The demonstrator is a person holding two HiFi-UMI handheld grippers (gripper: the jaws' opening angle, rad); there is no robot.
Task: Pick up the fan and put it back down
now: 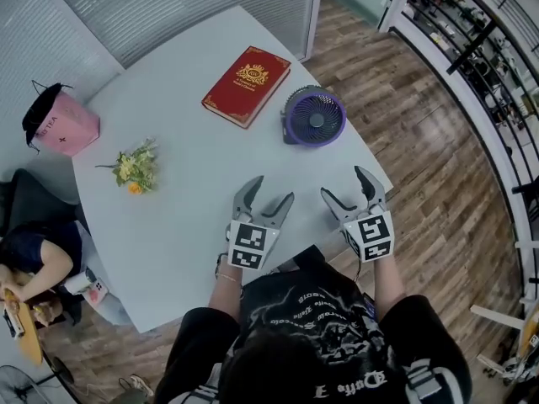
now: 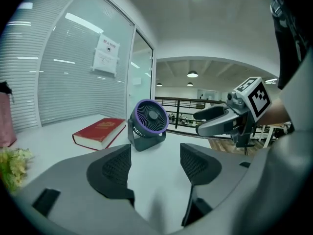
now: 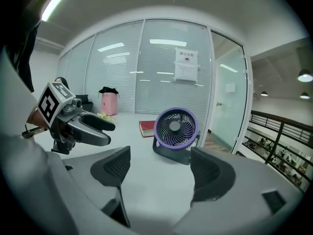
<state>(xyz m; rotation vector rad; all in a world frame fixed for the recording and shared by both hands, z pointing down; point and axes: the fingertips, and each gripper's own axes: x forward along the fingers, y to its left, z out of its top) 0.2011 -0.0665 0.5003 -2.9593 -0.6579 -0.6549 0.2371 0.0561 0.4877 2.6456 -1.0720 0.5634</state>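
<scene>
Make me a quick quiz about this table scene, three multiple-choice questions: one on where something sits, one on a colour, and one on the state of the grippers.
1. Where does the fan stand relative to the red book?
A) on top of it
B) beside it, on the table
C) under it

2. What colour is the fan's ring?
A) purple
B) green
C) white

3. How are the left gripper and the right gripper?
A) both shut on the fan
B) one shut on the book
C) both open, holding nothing

Answers:
1 B: the head view shows fan and book side by side on the table.
2 A: the ring round the dark grille is purple.
3 C: each gripper view shows jaws apart with only bare table between.
</scene>
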